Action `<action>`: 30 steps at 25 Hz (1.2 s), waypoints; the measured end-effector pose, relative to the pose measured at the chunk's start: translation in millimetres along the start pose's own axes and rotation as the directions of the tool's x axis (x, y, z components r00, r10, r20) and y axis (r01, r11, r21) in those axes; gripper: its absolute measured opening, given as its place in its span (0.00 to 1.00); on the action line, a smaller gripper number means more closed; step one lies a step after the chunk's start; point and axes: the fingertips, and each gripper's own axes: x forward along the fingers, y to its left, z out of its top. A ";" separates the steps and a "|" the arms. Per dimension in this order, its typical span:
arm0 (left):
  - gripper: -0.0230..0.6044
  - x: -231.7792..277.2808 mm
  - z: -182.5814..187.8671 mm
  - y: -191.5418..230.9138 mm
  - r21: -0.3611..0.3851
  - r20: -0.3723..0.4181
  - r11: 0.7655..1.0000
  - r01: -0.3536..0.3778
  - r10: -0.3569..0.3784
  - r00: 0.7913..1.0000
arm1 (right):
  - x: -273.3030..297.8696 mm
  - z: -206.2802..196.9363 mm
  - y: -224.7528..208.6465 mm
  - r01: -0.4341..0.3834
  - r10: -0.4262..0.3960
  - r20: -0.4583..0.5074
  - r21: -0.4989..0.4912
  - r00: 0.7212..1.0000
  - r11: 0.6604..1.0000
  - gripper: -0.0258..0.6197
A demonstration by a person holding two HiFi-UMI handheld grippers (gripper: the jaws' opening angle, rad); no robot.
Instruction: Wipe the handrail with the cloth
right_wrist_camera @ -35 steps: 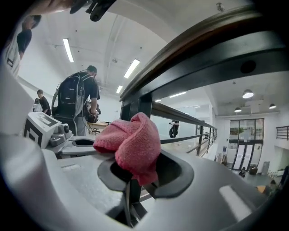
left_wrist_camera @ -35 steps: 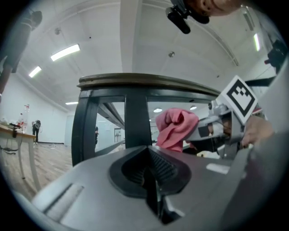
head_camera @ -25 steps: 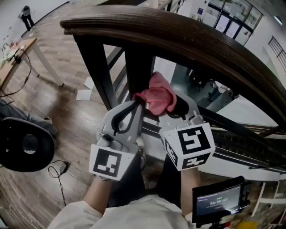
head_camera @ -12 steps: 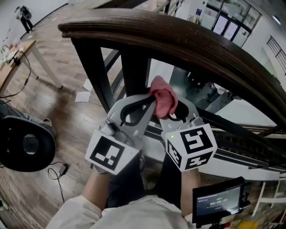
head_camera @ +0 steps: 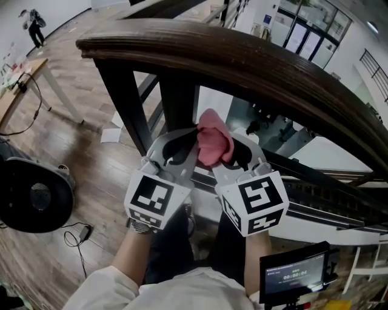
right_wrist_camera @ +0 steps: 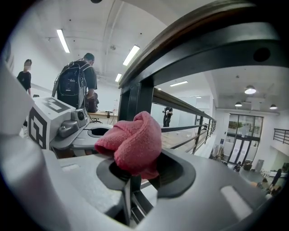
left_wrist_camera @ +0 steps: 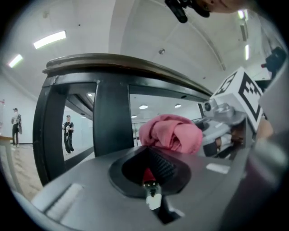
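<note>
Pink cloth, bunched and pinched in my right fingers, sits below the dark wooden handrail, my left fingers pressed together just beside it; held by so little, I judge the cloth could slip free when rubbed along the handrail.

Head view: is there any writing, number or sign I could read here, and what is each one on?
Small screen, bottom right: a row of pale digits like a timer, too small to read.
Blue sign by the far doors: too small to read.
Cubes on the left hand-held gripper and the right hand-held gripper: black-and-white square patterns, no letters or numbers.
Pink cloth and handrail: no print.
</note>
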 end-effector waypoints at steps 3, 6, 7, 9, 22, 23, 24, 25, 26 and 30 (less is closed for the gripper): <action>0.05 -12.0 6.0 9.8 -0.099 0.079 0.995 -0.011 0.018 0.997 | -2.2 0.0 0.6 -0.019 0.019 0.012 0.030 1.000 0.999 0.23; 0.06 -26.7 22.6 14.1 -0.234 0.171 0.971 0.058 -0.018 0.985 | -5.1 -1.9 0.2 -0.026 0.025 0.014 0.047 1.000 0.999 0.23; 0.13 -28.1 28.1 11.1 -0.255 0.188 0.962 0.099 -0.052 0.981 | -5.2 -2.3 0.0 -0.026 0.025 0.015 0.050 1.000 0.998 0.23; 0.29 -25.9 34.9 4.3 -0.250 0.190 0.956 0.155 -0.108 0.976 | -3.4 -2.8 0.1 -0.027 0.027 0.014 0.052 1.000 0.998 0.23; 0.08 10.0 7.7 -1.2 -0.093 -0.037 0.993 0.073 -0.077 0.996 | 7.5 -11.4 9.3 -0.023 0.022 -0.023 -0.065 0.999 0.998 0.23; 0.08 12.1 5.4 -0.9 -0.066 -0.056 0.996 0.059 -0.063 0.996 | 8.0 -12.1 10.2 -0.022 0.020 -0.027 -0.079 0.999 0.997 0.23; 0.07 13.9 2.8 -0.1 -0.044 -0.074 0.998 0.048 -0.051 0.996 | 8.5 -13.3 10.8 -0.019 0.017 -0.030 -0.091 0.999 0.996 0.23; 0.07 15.2 0.6 0.5 -0.030 -0.088 0.999 0.040 -0.043 0.995 | 8.7 -14.6 11.1 -0.017 0.014 -0.031 -0.100 0.999 0.995 0.23; 0.07 16.1 -1.1 0.6 -0.023 -0.098 0.999 0.037 -0.039 0.994 | 8.4 -15.8 11.1 -0.017 0.014 -0.031 -0.103 0.999 0.995 0.24; 0.07 19.3 -10.9 0.4 0.025 -0.162 0.999 0.024 -0.020 0.987 | 2.0 -20.8 7.8 -0.033 0.031 -0.030 -0.072 0.999 0.997 0.26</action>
